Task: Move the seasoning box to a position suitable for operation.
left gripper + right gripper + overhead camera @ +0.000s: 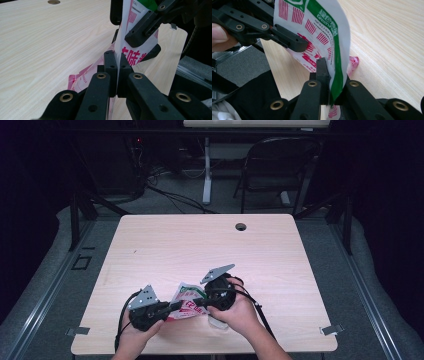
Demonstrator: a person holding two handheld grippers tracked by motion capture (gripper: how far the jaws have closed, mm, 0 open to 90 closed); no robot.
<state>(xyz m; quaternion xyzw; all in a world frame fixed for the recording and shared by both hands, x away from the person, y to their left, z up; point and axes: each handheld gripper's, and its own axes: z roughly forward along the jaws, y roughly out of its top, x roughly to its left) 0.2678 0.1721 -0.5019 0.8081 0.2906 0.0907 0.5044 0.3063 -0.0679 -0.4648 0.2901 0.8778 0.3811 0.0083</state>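
Tearing or pulling open the packet (186, 302) appears to be the step in hand. It is held just above the table (200, 245) near the front edge, pinched between both grippers. The left gripper (115, 72) has its fingers closed tight on one edge of the film; the right gripper (329, 82) is clamped likewise on the green-printed edge. Both grips should be kept close together on the seam, and the pull made steadily in opposite directions, so the film is not slipped.

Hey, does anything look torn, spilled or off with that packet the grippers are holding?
Nothing spilled. The packet is pinched by the left gripper and the right gripper and bows between them; no tear is visible.
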